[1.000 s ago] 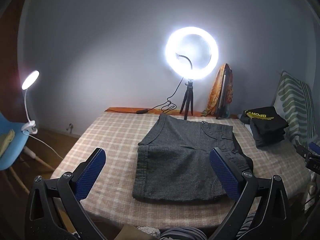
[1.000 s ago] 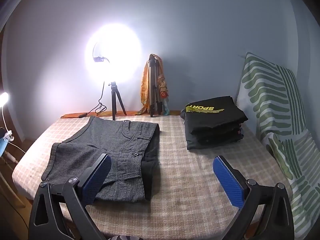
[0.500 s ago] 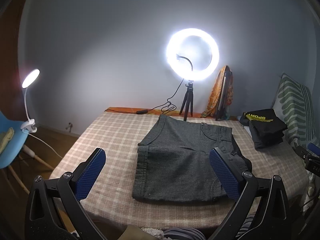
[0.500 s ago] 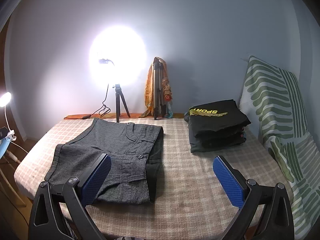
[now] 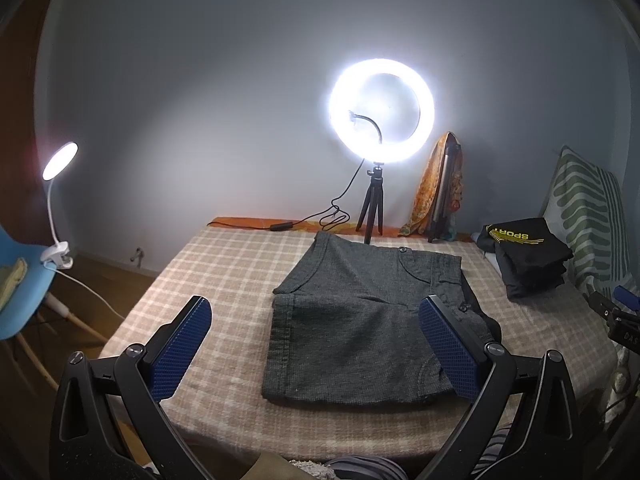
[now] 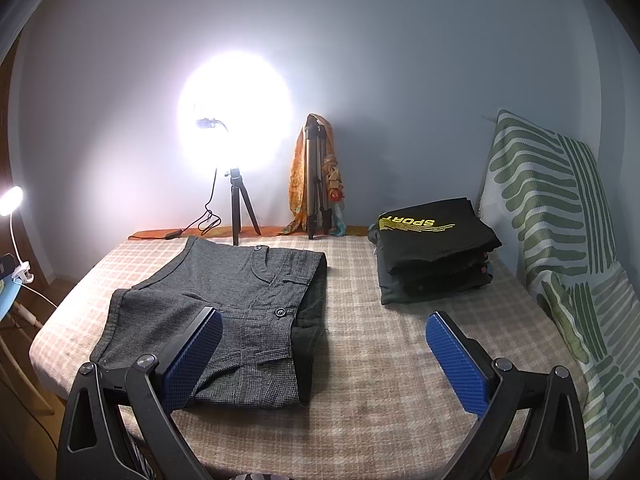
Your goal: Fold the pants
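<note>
Left wrist view first: the checked bed cover (image 5: 224, 276) fills the frame below the wall. At its right end a green-striped cushion (image 6: 552, 216) leans upright. On the cover's middle lie the grey pants (image 5: 360, 320), folded flat with the waistband to my right and the buttons up. A stack of folded black clothes (image 6: 436, 256), yellow SPORT print on top, sits well apart to their right, near the cushion. A ring light (image 5: 382, 108) glows on its small tripod behind the pants. My left gripper (image 5: 316, 344) hangs above the near edge with jaws spread wide, holding nothing. My right gripper (image 6: 324, 354) hovers likewise, gaping and empty.
</note>
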The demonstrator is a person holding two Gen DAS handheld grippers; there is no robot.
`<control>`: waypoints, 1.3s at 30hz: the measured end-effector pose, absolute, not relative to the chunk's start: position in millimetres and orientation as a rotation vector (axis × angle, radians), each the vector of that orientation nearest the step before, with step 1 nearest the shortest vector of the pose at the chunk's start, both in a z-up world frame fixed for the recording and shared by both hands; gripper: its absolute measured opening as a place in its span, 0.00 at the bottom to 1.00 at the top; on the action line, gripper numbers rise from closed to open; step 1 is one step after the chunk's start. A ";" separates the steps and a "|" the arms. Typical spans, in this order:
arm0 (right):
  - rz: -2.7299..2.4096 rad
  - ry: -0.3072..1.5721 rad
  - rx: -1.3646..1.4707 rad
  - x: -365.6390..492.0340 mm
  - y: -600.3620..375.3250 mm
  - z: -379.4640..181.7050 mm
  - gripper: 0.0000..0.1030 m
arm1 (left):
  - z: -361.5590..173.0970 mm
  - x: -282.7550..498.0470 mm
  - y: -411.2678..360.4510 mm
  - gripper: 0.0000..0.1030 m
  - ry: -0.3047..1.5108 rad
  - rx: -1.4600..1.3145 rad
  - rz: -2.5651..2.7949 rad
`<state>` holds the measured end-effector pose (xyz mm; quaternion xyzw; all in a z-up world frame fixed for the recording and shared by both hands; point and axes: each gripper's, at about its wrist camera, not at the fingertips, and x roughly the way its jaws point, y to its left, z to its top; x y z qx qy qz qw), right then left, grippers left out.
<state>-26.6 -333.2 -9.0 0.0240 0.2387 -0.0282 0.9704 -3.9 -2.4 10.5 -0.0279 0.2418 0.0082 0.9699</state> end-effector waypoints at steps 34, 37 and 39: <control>-0.048 0.478 0.047 -28.6 -330.6 -12.9 1.00 | 12.9 -4.6 -9.3 1.00 0.486 -0.055 0.012; -0.048 0.478 0.047 -28.5 -330.9 -12.8 1.00 | 12.7 -4.9 -9.1 1.00 0.485 -0.055 0.012; -0.048 0.478 0.048 -28.7 -331.0 -12.9 1.00 | 12.7 -4.9 -9.3 1.00 0.485 -0.054 0.012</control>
